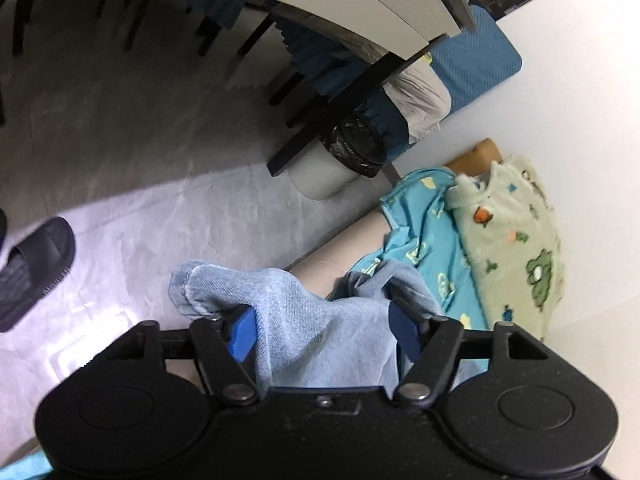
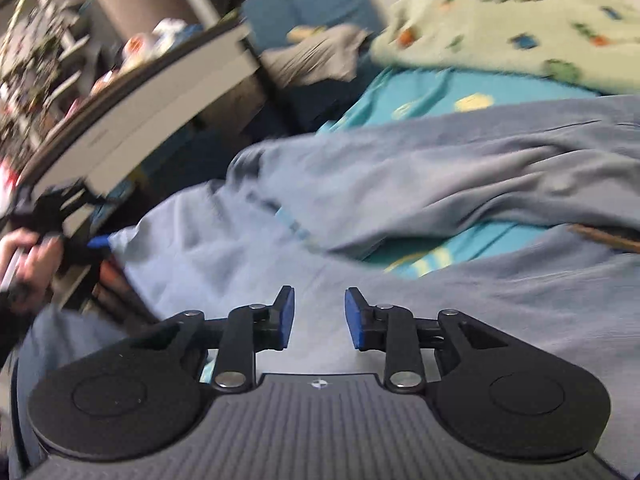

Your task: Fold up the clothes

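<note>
A light blue garment (image 1: pixel 320 336) lies bunched between the blue pads of my left gripper (image 1: pixel 322 330), which stands wide around the cloth and holds a thick fold of it off the bed edge. The same garment (image 2: pixel 400 184) spreads over the bed in the right wrist view. My right gripper (image 2: pixel 320 316) hovers just above it, open and empty. My left gripper (image 2: pixel 96 242) shows at the far left of that view, its blue fingertip on the garment's corner.
A turquoise printed sheet (image 1: pixel 424 232) covers the bed, with a green dinosaur blanket (image 1: pixel 516 240) on it. A white bin with a black liner (image 1: pixel 340 160), a dark table leg (image 1: pixel 340 112) and a black slipper (image 1: pixel 32 272) are on the grey floor.
</note>
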